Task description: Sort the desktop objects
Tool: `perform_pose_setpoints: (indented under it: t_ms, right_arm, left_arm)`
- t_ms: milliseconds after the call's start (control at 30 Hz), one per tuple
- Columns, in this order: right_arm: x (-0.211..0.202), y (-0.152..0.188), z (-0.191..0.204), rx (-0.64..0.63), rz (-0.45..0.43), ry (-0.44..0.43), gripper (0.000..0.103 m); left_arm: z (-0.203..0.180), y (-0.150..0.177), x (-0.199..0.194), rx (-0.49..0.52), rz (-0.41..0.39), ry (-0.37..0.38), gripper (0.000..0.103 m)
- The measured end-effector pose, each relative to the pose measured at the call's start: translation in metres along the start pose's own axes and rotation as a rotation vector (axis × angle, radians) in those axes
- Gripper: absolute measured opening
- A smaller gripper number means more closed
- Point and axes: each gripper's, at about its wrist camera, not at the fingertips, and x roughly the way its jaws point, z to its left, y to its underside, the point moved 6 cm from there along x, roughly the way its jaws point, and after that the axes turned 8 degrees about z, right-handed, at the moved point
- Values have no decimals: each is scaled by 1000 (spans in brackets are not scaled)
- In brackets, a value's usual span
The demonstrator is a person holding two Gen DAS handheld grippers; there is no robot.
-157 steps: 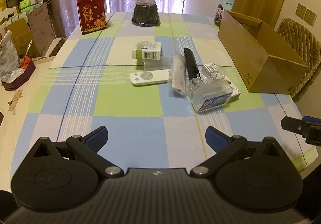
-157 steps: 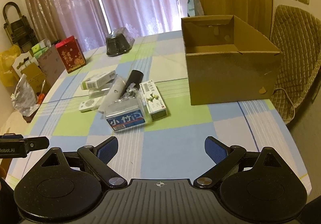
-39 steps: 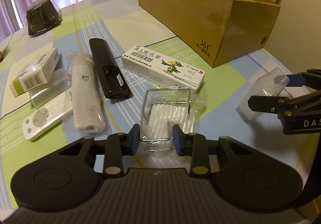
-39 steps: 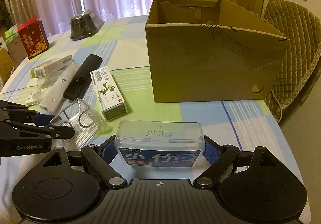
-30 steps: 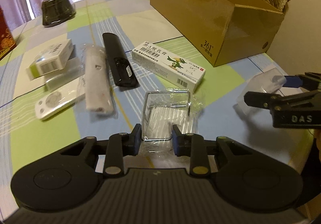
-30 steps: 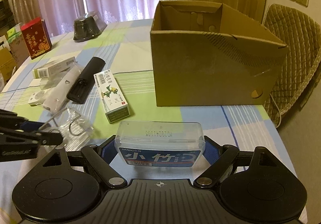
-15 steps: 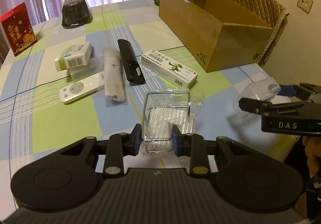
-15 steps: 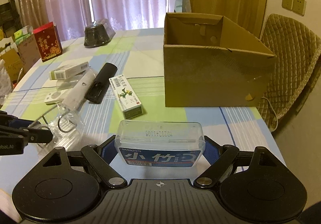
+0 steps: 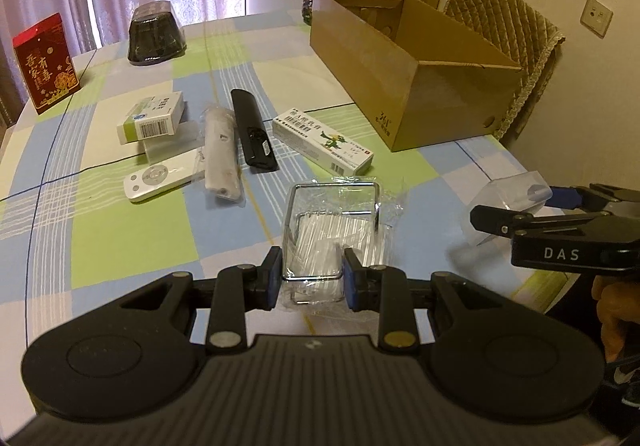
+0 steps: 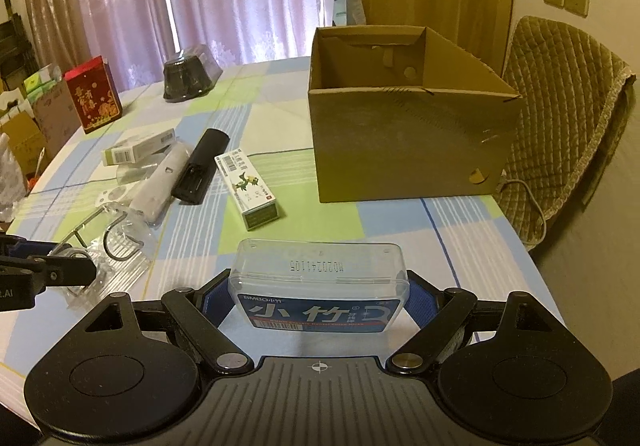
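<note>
Clear film-wrapped wire rack (image 9: 334, 222), left wrist view: pinched at its near end between the fingers of the left gripper (image 9: 312, 278), held above the checked tablecloth (image 9: 132, 230). On the cloth beyond: white remote (image 9: 160, 180), wrapped white remote (image 9: 221, 152), black remote (image 9: 254, 134), green-and-white carton (image 9: 151, 118), long medicine box (image 9: 322, 140). Open cardboard box (image 9: 416, 70) stands far right. Right gripper (image 9: 560, 230) enters at right edge.

Right wrist view: right gripper (image 10: 318, 298) clamped on a clear plastic floss-pick case (image 10: 318, 282), held over the table's near edge, box mouth ahead; its floor is hidden.

Step, judged: both items in carry. Next calls for bringing each over the box rim before letting go.
</note>
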Motion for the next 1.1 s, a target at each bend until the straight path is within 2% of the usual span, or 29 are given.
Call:
perform_pose_setpoints:
  t_ms: [767, 933, 1100]
  right_arm:
    - [-8, -9, -7, 43, -12, -11, 85]
    - [-30, -39, -23, 39, -100, 8, 85]
    - [-42, -91, -58, 27, -183, 40, 85]
  left_arm:
    - [-10, -18, -4, 23, -14, 14, 26]
    - [-17, -43, -6, 43, -42, 24, 26]
    - [-35, -92, -9, 72, -100, 46, 26]
